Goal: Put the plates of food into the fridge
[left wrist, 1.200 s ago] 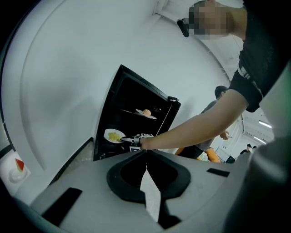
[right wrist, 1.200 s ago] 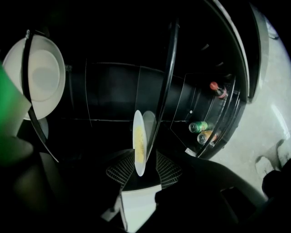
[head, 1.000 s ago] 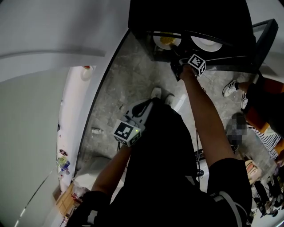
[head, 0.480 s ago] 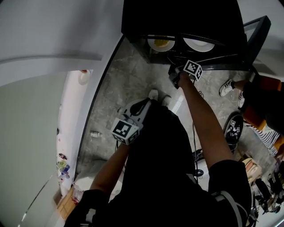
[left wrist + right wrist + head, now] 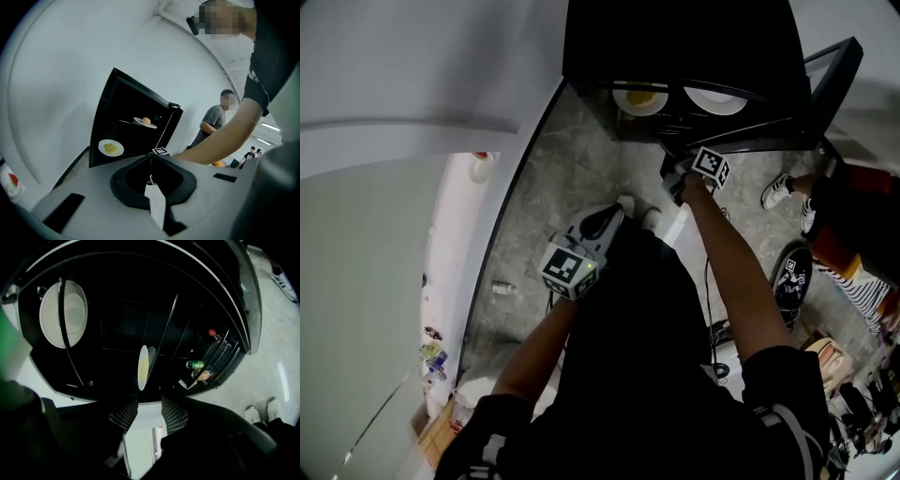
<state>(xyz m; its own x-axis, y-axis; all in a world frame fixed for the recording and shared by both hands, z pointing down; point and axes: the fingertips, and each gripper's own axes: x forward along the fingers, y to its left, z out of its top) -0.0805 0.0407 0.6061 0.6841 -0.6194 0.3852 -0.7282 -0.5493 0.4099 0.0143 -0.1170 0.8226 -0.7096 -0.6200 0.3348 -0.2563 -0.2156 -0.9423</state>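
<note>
The black fridge (image 5: 675,37) stands open. On its shelf sit a plate of yellow food (image 5: 639,97) and a second white plate (image 5: 712,97). My right gripper (image 5: 675,176) hangs just outside the fridge, open and with nothing in it. In the right gripper view its mesh pads (image 5: 124,416) stand apart, and the plate of yellow food (image 5: 143,366) shows edge-on beyond them, next to the other plate (image 5: 63,313). My left gripper (image 5: 614,214) is held low near my body, shut and empty; its view shows the yellow-food plate (image 5: 111,147) and a plate with a round bun (image 5: 145,122).
The fridge door (image 5: 830,75) swings open to the right, with cans (image 5: 197,364) and a bottle (image 5: 213,333) in its rack. A person (image 5: 848,216) stands close by at the right, shoes (image 5: 783,190) near the door. A white wall (image 5: 412,75) runs along the left.
My right gripper has drawn back out of the fridge, away from the plate of yellow food, which stays on the shelf. The left gripper has hardly moved.
</note>
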